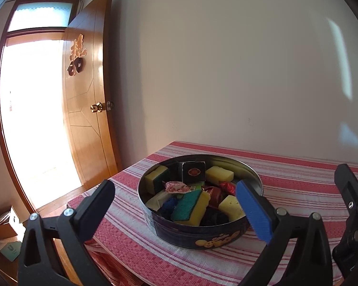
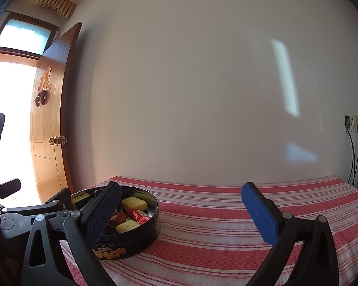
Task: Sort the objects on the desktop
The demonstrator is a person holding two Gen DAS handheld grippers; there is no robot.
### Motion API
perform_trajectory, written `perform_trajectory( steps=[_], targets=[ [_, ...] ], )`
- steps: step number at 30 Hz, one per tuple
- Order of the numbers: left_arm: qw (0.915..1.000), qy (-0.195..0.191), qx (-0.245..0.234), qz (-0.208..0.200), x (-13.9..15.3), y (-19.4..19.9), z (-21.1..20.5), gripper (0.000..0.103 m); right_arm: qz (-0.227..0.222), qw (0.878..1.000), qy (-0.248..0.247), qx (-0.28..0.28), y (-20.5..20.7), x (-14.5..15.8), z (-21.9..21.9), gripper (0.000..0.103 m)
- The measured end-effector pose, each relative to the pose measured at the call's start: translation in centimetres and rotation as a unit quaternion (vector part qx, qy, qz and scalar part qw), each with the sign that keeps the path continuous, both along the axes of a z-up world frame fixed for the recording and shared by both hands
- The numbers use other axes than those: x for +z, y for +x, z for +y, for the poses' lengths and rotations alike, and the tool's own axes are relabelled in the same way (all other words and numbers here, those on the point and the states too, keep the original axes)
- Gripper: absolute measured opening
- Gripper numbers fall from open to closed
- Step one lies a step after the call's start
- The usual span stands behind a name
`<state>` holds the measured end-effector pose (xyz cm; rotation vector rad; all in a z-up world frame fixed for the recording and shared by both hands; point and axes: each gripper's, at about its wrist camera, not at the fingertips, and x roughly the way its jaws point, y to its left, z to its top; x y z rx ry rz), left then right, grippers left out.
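A round dark-blue tin (image 1: 198, 234) (image 2: 136, 240) stands on the red-and-white striped tablecloth (image 1: 286, 190). It holds yellow-and-green sponges (image 1: 191, 208), a dark small box (image 1: 193, 171), red-wrapped candies (image 1: 228, 187) (image 2: 137, 215) and other small items. My left gripper (image 1: 171, 211) is open just in front of the tin, level with its near rim, nothing between its fingers. My right gripper (image 2: 179, 212) is open to the right of the tin, over bare cloth, its left finger (image 2: 102, 212) overlapping the tin in view.
The table's left edge (image 1: 90, 195) drops off near an open wooden door (image 1: 88, 109). A plain wall (image 2: 202, 95) backs the table. Striped cloth (image 2: 226, 226) stretches to the right of the tin. Boxes (image 1: 4, 228) sit on the floor at left. A socket with cables (image 2: 353, 124) is at right.
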<state>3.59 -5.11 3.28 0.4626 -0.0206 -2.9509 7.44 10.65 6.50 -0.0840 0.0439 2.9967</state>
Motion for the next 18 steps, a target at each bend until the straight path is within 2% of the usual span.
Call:
perform_trajectory(
  steps=[18],
  targets=[
    [0.9992, 0.021, -0.025, -0.025, -0.25, -0.68, -0.31, 0.103, -0.013, 1.0, -0.01, -0.004, -0.42, -0.19, 0.62, 0.102]
  ],
)
